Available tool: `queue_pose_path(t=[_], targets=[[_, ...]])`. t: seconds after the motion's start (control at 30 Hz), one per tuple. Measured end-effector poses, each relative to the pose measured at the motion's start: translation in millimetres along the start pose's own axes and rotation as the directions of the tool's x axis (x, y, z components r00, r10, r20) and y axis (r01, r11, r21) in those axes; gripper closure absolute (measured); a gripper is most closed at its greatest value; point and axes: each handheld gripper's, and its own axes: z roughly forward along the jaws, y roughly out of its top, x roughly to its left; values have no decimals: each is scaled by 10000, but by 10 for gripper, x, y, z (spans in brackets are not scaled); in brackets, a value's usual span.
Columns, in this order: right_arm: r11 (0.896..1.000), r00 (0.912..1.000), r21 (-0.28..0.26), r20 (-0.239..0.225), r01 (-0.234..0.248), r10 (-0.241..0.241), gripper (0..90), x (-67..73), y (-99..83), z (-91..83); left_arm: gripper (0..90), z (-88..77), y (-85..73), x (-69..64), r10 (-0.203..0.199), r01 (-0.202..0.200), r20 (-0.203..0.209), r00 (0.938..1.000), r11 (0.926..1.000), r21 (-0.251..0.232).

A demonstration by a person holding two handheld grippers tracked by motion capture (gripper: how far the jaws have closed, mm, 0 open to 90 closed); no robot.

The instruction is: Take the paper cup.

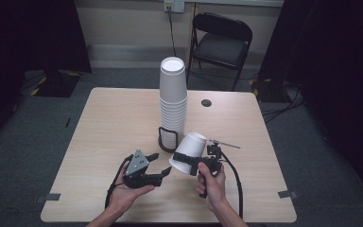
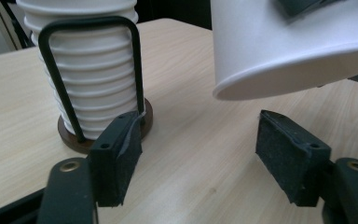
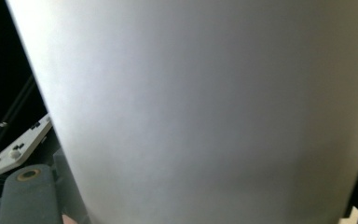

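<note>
1. Between the jaws of the right gripper (image 1: 192,164) sits a single white cup (image 1: 187,152), clenched near its rim and tipped on its side, held off the table (image 1: 113,118) just beside the stack of cups (image 1: 172,99) in its wire holder (image 1: 166,140).
2. Just ahead of the left gripper (image 1: 163,163), whose jaws are spread with nothing between them, hangs that cup's open rim (the handover looks close).
3. Next, I judge, the left jaws must come up around the cup's wall and close gently, since thin paper crushes.
4. Beyond the pale wooden table stand a black folding chair (image 1: 222,40), grey carpet and dark curtains.
</note>
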Motion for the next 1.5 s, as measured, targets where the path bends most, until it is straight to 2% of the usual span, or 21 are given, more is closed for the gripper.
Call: queue_pose_path(t=[0.13, 0.23, 0.3, 0.4, 0.43, 0.57, 0.63, 0.7, 0.83, 0.9, 0.97, 1.03, 1.17, 1.2, 1.27, 1.4, 1.43, 1.5], targets=[[9985, 9980, 84, -335, -532, 535, 150, -18, -26, 18, 349, -8, 1, -14, 108, -110, -121, 9999, 9998, -171], [9956, 9951, 196, -373, -913, 919, 150, -44, -55, 42, 347, -18, 0, -41, 125, -145, -364, 9993, 9985, -536], [9932, 9923, 230, -454, -1142, 1152, 150, -57, -68, 48, 382, -20, 4, -48, 225, -239, -251, 9994, 9979, -598], [9924, 9915, 253, -468, -1205, 1216, 150, -57, -74, 52, 408, -14, -3, -58, 312, -326, -223, 9993, 9974, -636], [9889, 9873, 311, -616, -1450, 1467, 150, -54, -82, 59, 418, -1, -12, -69, 337, -345, -127, 9993, 9972, -666], [9863, 9840, 415, -731, -1597, 1624, 150, -38, -98, 81, 457, 8, -11, -82, 408, -422, -208, 9990, 9966, -702], [9849, 9828, 519, -749, -1653, 1689, 150, -21, -110, 93, 527, 24, -15, -79, 421, -438, -247, 9988, 9964, -725], [9841, 9823, 596, -754, -1673, 1716, 150, -4, -125, 107, 557, 28, -14, -78, 388, -412, -292, 9988, 9955, -851], [9811, 9799, 804, -811, -1759, 1823, 150, 34, -156, 142, 591, 49, -18, -92, 608, -628, -263, 9978, 9945, -834], [9806, 9807, 829, -677, -1777, 1834, 150, 45, -173, 158, 601, 57, -25, -95, 618, -645, -346, 9975, 9944, -839], [9758, 9755, 929, -788, -1980, 2054, 150, 53, -178, 167, 605, 64, -25, -93, 729, -760, -393, 9966, 9935, -852], [9756, 9756, 913, -742, -1996, 2065, 149, 63, -183, 172, 600, 72, -21, -89, 756, -794, -437, 9962, 9925, -925], [9601, 9601, 1032, -793, -2598, 2683, 150, 42, -231, 205, 610, 94, -16, -94, 835, -883, -517, 9952, 9911, -999], [9608, 9608, 967, -732, -2599, 2673, 150, 37, -243, 212, 612, 96, -14, -95, 829, -880, -545, 9951, 9911, -996], [9538, 9542, 1105, -795, -2793, 2886, 150, 44, -265, 224, 624, 104, -11, -96, 844, -893, -512, 9951, 9909, -1007], [9541, 9541, 1051, -789, -2803, 2890, 149, 57, -267, 231, 677, 114, 6, -111, 952, -999, -502, 9942, 9897, -1026], [9543, 9541, 1030, -792, -2804, 2889, 149, 60, -267, 231, 692, 118, 6, -115, 973, -1010, -395, 9945, 9892, -1059], [9575, 9579, 1013, -722, -2701, 2779, 147, 75, -270, 235, 732, 124, 5, -124, 1026, -1056, -325, 9942, 9884, -1096]])
